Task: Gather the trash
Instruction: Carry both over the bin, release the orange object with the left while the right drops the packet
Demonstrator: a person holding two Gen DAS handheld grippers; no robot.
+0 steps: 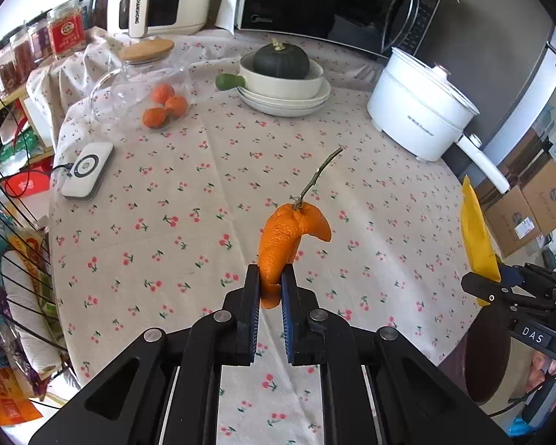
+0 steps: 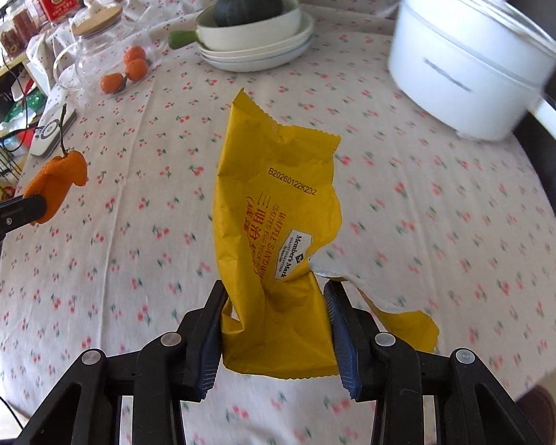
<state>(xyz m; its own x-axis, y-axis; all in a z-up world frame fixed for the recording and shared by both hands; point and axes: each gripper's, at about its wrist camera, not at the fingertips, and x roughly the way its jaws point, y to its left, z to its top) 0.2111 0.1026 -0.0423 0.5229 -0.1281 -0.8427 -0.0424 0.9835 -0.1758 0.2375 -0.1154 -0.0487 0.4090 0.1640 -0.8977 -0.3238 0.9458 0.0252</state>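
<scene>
the orange peel (image 1: 285,239), with a thin twig stem sticking up from its top, sits at the centre of the left wrist view, lifted above the cherry-print tablecloth (image 1: 189,200) and pinched at its lower end between the two blue-padded fingers of the left gripper (image 1: 270,289), whose jaws are pressed in on it. in the right wrist view the same peel shows at the left edge of the frame. the yellow snack wrapper (image 2: 274,230), torn open and crumpled, fills the middle of the right wrist view, standing upright off the cloth with its lower part clamped between the jaws of the right gripper (image 2: 276,319); in the left wrist view it appears at the right edge of the frame. further back on the table, toward the upper left of both views, three tangerines (image 1: 165,105) lie beside a glass jar (image 1: 141,85) with a wooden lid. in the upper middle a dark green squash (image 1: 281,61) rests in a white pan (image 1: 281,81) on stacked plates. a white electric pot (image 1: 419,111) stands at the upper right, and a white charger pad (image 1: 87,170) lies at the left.
</scene>
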